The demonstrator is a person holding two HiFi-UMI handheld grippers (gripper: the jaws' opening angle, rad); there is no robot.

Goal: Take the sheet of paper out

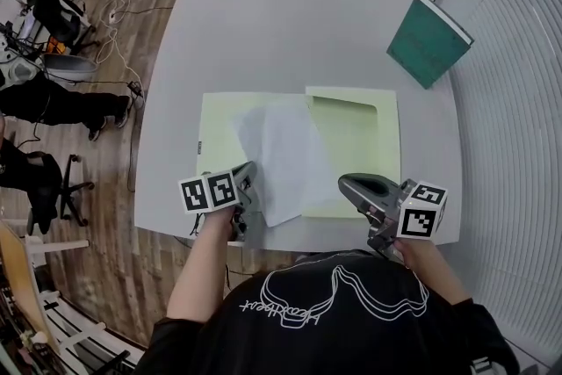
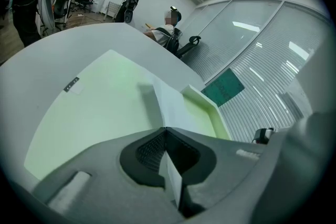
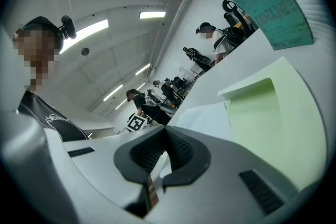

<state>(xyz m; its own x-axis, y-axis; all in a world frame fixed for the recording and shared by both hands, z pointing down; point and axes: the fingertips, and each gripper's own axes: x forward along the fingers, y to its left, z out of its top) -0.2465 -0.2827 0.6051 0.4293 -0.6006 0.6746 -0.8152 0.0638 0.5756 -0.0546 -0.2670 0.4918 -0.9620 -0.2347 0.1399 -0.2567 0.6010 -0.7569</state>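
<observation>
A pale green folder [image 1: 362, 134] lies open on the white counter [image 1: 290, 22], near its front edge. The white sheet [image 1: 283, 152] lies slantwise across the folder's middle, over both halves, and its near corner sticks out past the folder's front edge onto the counter

The left gripper [image 1: 248, 169] is at the sheet's near left edge. In the left gripper view its fingers [image 2: 149, 148] are pressed together on the sheet, whose thin white edge runs up between the pads and out over the folder

The right gripper [image 1: 345, 183] is over the near edge of the folder's right half, just beside the sheet's right edge. In the right gripper view its fingers [image 3: 181, 145] meet at the tips and nothing shows between them; whether it touches the folder cannot be told. The sheet and the folder's pocket lie ahead of it and to its right

A green book [image 1: 428, 39] lies at the counter's far right corner, well apart from the folder
</observation>
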